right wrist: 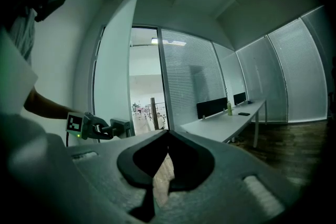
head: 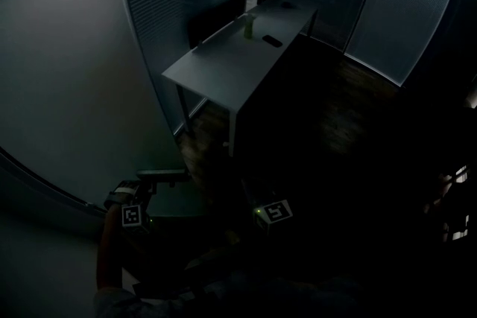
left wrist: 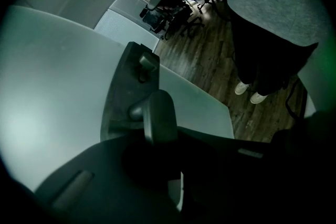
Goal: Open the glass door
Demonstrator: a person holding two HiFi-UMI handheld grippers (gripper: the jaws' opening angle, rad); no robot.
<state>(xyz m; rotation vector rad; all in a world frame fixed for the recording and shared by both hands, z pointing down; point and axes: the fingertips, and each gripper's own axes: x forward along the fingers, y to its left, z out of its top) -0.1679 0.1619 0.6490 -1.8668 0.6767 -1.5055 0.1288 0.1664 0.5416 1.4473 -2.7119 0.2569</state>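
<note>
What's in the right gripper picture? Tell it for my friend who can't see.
The left gripper grips the door handle of a frosted glass door that stands ajar onto a bright corridor. In front, the right gripper has its jaws together. A long desk with a green bottle stands at the right.
</note>
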